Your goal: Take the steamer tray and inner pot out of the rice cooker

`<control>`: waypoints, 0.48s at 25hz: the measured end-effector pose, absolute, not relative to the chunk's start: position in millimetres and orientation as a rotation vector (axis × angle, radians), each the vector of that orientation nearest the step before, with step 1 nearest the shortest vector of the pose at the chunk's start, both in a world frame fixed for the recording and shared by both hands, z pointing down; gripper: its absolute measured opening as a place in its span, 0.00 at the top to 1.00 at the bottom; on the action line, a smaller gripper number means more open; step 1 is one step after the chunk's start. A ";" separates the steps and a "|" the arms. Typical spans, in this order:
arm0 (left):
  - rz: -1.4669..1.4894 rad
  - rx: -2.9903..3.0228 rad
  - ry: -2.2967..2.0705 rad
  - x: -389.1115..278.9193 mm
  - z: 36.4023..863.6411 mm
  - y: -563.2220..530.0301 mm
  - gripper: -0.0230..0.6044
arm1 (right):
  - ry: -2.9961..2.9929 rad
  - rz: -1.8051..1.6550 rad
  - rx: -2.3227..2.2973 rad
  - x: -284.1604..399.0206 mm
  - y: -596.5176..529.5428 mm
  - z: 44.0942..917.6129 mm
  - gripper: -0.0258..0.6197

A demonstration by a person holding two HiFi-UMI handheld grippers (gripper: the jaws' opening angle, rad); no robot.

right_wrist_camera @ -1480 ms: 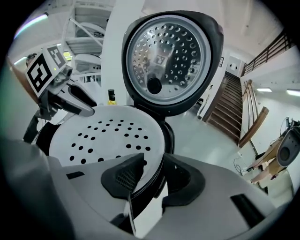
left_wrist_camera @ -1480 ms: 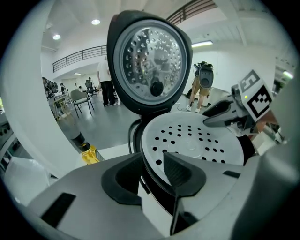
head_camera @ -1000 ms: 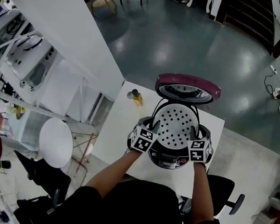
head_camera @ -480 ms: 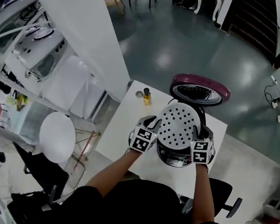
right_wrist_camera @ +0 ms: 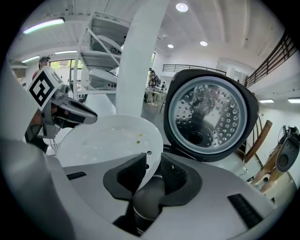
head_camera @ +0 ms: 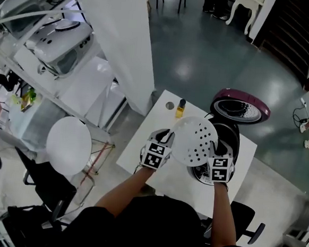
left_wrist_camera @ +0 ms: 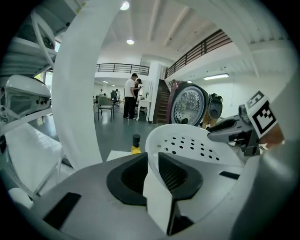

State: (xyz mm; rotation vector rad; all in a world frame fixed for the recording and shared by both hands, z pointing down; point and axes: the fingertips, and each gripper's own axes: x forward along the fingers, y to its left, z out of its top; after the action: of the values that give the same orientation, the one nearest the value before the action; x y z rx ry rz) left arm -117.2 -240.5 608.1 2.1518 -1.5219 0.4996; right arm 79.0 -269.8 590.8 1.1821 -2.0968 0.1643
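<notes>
My left gripper (head_camera: 168,137) is clenched on the left rim of the steamer tray (head_camera: 195,142). In the left gripper view its fingers (left_wrist_camera: 174,174) have just been closing, and the white rim stands upright between the two dark pads, pressed on both sides. Beyond those fingertips and a little to their left, a small yellow bottle (head_camera: 180,108) with a dark cap stands on the white table (head_camera: 142,140), with a small round cap (head_camera: 170,105) just beside it. The tray, white and dotted with holes, spans from one pair of fingers to the other and hangs tilted. Its left part is over the table and its right edge is over the rice cooker (head_camera: 229,138). My right gripper (head_camera: 215,148) grasps the opposite rim; in the right gripper view the thin white edge sits pinched between its pads (right_wrist_camera: 131,174). Directly beyond the right fingertips the cooker's lid (right_wrist_camera: 208,115) stands open, its perforated inner plate facing me. I cannot make out the inner pot.
</notes>
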 end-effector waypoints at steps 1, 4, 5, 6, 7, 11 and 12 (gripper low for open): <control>0.492 2.148 -1.528 -125.7 606.8 -237.5 0.85 | -2.097 0.162 1.175 70.7 -267.2 591.2 0.83; 0.478 2.132 -1.552 -155.7 605.0 -229.8 0.86 | -2.107 0.158 1.156 41.2 -261.4 592.3 0.83; 0.474 2.124 -1.561 -166.3 605.6 -227.8 0.86 | -2.114 0.159 1.150 30.8 -260.3 593.1 0.83; 0.471 2.116 -1.570 -176.3 606.9 -226.2 0.86 | -2.121 0.160 1.145 20.9 -259.5 594.4 0.83; 0.467 2.107 -1.577 -185.5 608.7 -224.9 0.86 | -2.126 0.162 1.140 11.8 -258.8 596.0 0.83; 0.467 2.084 -1.586 -217.1 617.3 -219.3 0.87 | -2.122 0.168 1.131 -20.5 -252.7 605.1 0.83; 0.473 2.082 -1.586 -224.6 619.3 -218.0 0.87 | -2.119 0.171 1.131 -28.1 -250.9 607.9 0.83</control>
State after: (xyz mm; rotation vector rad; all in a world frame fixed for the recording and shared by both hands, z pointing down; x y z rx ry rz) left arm -224.6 -218.0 619.3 2.0822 -1.5856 0.4732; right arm -28.1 -250.9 607.9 1.1310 -2.1187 0.1708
